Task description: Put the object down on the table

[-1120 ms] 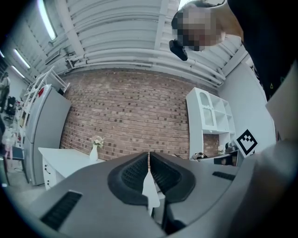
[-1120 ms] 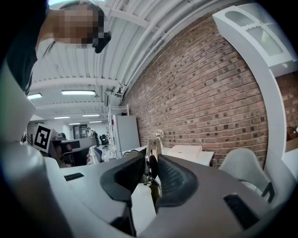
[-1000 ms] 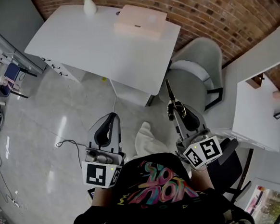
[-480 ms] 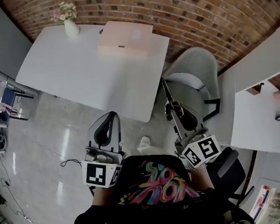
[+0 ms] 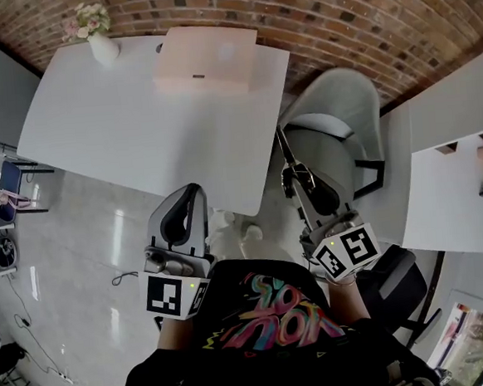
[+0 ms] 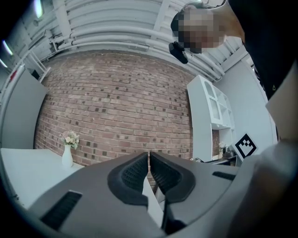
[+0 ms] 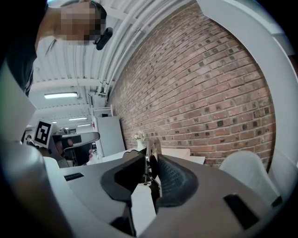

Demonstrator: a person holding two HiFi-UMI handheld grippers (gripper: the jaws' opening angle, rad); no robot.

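Note:
My right gripper (image 5: 295, 178) is shut on a slim metal hand tool (image 5: 285, 148), plier-like with a small spring, whose dark tip sticks out ahead over the grey chair. In the right gripper view the tool (image 7: 152, 143) stands upright between the ribbed pads (image 7: 170, 175) of the right gripper (image 7: 151, 162). My left gripper (image 5: 192, 191) hangs at the near corner of the white table (image 5: 128, 130). Its jaws meet with nothing between them in the left gripper view (image 6: 149, 156).
A pink flat box (image 5: 206, 59) and a white vase of flowers (image 5: 96, 43) sit at the table's far side by the brick wall. A grey armchair (image 5: 340, 118) stands right of the table. Another white table (image 5: 445, 193) and a black seat (image 5: 396, 282) are further right.
The table has drawn closer and lower in the head view as the person stepped toward it. Both grippers keep their pose, and the tool stays held.

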